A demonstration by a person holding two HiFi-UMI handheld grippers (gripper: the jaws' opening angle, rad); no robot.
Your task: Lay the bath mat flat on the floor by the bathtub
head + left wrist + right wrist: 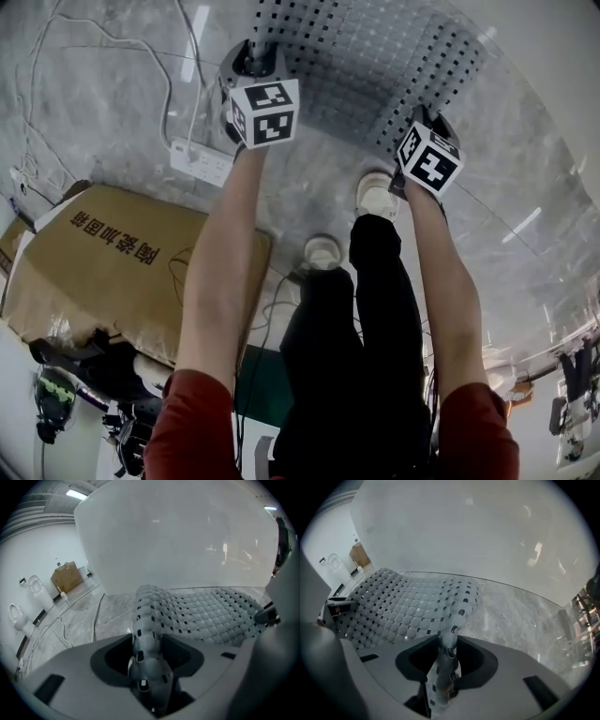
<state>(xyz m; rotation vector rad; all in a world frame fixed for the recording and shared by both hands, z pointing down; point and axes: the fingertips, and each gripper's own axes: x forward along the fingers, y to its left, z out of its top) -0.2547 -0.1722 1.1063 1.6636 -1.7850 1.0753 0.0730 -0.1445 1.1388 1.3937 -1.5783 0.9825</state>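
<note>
Glossy grey stone floor (112, 84), veined like marble, runs up to the smooth white curved wall of the bathtub (178, 536). At twelve o'clock in the head view lies the bath mat (375, 56), a soft grey rubbery sheet of small rounded pebbles pierced by rows of square holes. Most of it rests flat on the floor just beside the tub, while its two near corners rise in limp folds into the claws. The left gripper (147, 677) has its jaws standing partly apart, with a thick, bunched fold of the mat slumped loosely between them and a dark gap at one side. The right gripper (444, 677) holds its jaws much nearer together around a narrow, twisted strip of the mat. They appear to nip it, though how firmly the pads press is hard to judge from this angle. At nine o'clock in the head view sits a flattened brown cardboard box (103, 262) with printed characters, and at about ten o'clock a white oblong power strip (201, 161). Near the centre are two rounded white shoes (323, 251) below black trousers (375, 328), and dull red sleeves (192, 422) show at six o'clock.
</note>
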